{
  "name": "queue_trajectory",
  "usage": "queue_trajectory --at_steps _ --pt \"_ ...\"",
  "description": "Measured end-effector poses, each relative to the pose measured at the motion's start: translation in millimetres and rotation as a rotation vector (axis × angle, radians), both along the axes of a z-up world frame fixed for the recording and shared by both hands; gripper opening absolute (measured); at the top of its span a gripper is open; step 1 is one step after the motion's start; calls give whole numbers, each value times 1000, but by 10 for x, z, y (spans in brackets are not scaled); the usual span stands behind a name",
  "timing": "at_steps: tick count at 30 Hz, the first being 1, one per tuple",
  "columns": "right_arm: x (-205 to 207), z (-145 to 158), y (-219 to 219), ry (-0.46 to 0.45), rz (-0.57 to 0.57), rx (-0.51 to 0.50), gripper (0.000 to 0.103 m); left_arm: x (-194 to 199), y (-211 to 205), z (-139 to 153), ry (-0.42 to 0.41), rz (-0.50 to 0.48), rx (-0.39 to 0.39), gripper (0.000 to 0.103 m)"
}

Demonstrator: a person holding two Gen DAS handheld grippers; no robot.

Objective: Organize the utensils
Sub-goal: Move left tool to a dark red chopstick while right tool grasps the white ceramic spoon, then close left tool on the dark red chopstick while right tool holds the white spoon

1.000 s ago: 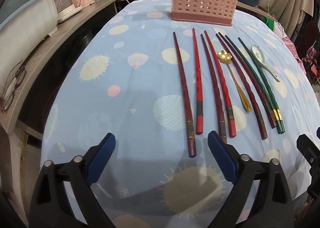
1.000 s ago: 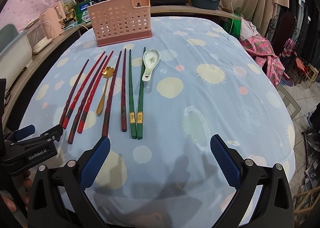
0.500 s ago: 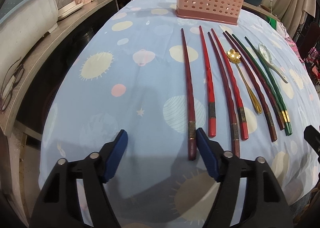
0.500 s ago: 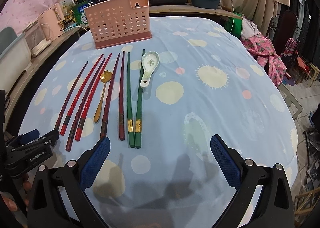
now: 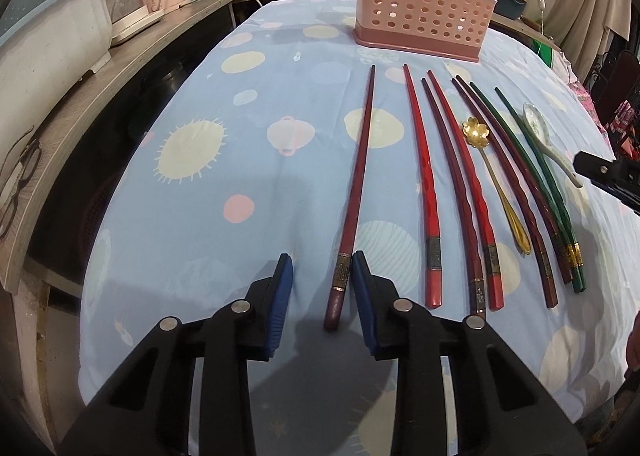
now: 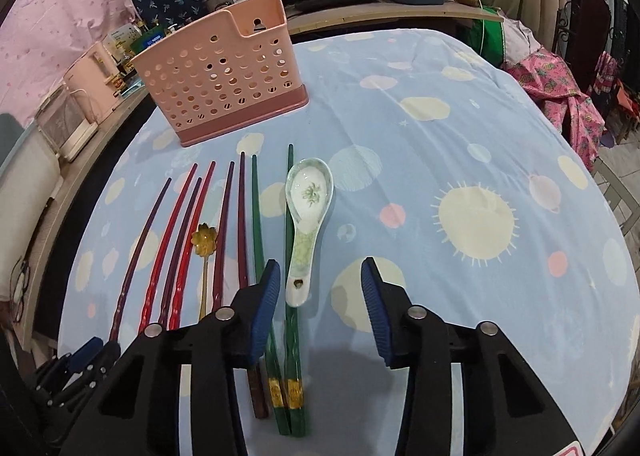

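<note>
On the desk [image 5: 240, 184], short of the pink holder [image 5: 424, 4], your left gripper [image 5: 322, 276] was nearer, its released fingers straddling the leftmost chopstick's [image 5: 356, 192] butt (long axis pointing away, toward that holder), right gripper [image 6: 316, 284] likewise unclenched.

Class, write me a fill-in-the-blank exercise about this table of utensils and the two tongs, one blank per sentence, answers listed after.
1. The left tongs straddle the handle end of the leftmost ____, not yet closed on it.
2. The holder with round holes is coloured ____.
3. The white spoon lies right of the two ____ chopsticks.
4. The small spoon with a flower-shaped bowl is coloured ____.

Answers: chopstick; pink; green; gold
</note>
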State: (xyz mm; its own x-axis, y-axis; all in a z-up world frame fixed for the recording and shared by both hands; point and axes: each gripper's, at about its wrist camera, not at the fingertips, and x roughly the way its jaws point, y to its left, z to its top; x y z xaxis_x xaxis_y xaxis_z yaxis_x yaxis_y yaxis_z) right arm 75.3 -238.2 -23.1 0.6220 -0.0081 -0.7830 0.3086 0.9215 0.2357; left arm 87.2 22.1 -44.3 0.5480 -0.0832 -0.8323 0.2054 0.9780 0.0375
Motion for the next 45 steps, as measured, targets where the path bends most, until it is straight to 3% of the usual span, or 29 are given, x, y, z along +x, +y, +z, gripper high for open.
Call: queue_trajectory --at_steps 10,29,33,39,45 --pt "169 -234 -32 46 10 38 15 -10 -22 -10 -11 -1 8 30" --pt "-142 -278 -125 11 -4 123 14 -47 21 8 -5 4 -23 30" --pt "-263 -246 -144 -15 -8 164 22 -75 36 5 -4 4 -29 30" --pt "-331 -87 -240 -77 -30 183 22 -90 37 -1 -9 5 -25 30" --pt "-221 -254 -228 -22 -16 186 18 -99 29 -4 -11 4 -23 30"
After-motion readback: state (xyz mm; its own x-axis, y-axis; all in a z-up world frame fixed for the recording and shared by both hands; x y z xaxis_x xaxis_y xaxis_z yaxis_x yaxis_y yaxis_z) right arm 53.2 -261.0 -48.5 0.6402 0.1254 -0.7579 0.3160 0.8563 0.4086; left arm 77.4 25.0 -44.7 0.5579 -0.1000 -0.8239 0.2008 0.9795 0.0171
